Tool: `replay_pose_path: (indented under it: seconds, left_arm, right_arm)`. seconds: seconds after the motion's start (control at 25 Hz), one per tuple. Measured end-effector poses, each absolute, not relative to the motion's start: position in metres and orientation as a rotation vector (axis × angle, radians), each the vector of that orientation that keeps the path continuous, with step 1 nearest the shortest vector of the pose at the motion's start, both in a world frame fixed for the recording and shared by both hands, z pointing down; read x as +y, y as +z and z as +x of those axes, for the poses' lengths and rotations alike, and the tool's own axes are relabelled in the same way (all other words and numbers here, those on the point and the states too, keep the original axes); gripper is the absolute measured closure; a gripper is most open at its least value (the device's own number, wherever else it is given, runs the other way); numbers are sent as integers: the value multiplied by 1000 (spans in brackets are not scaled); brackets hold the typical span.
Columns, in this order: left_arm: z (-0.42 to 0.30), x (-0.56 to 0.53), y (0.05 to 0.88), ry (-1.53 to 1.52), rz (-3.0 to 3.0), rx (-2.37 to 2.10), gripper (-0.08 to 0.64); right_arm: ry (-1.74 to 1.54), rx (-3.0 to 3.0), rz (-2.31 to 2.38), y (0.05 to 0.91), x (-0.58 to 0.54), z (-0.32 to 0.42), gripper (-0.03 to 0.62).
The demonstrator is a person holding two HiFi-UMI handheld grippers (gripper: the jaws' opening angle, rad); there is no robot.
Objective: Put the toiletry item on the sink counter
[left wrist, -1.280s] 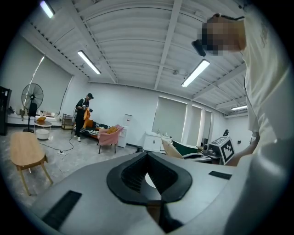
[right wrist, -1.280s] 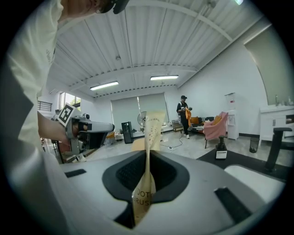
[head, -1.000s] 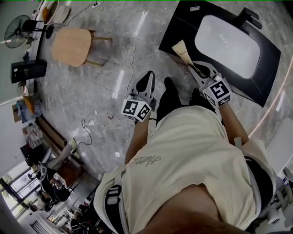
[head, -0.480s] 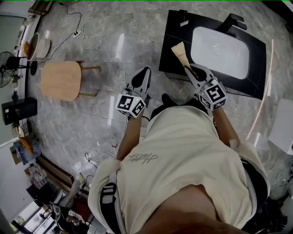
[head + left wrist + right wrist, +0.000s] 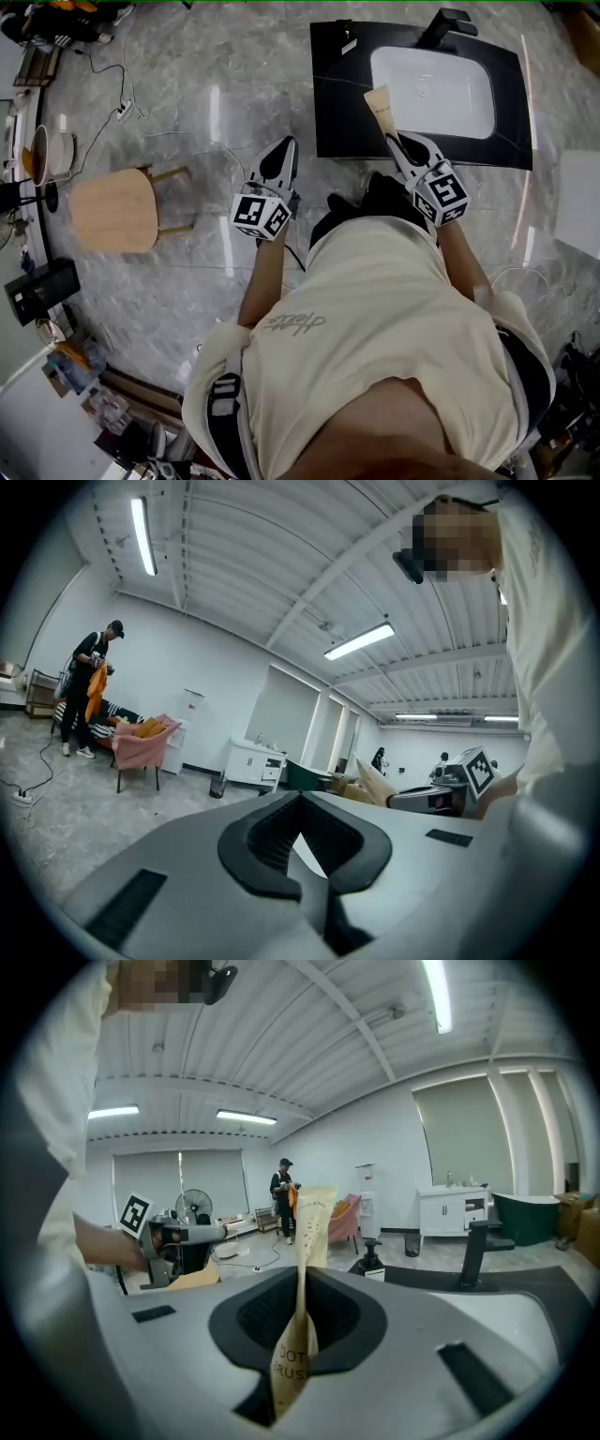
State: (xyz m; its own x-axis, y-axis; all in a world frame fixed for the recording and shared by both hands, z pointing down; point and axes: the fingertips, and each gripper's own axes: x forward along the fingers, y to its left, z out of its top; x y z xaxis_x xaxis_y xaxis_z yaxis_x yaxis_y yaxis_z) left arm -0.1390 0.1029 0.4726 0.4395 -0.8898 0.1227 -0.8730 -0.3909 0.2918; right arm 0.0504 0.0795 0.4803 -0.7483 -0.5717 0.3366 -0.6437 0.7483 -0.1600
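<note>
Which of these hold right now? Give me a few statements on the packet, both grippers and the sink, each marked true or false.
1. The right gripper is shut on the packet. True.
2. The packet lies flat on the counter. False: it is clamped in the right gripper's jaws, not set down.
3. The left gripper holds a bottle. False: its jaws are together with nothing between them.
4. The basin is white and the counter around it is black. True.
5. In the head view the stool stands right of the sink. False: it stands far to the left, on the floor.
</note>
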Motion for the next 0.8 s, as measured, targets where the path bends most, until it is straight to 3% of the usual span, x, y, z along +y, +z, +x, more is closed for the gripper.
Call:
replay_pose_path:
  seconds: [0.8]
  left_arm:
    - [-61,-60,455,52,2464,-1426,557]
  right_arm:
    - [527,-2686,889,544,-70,83,571]
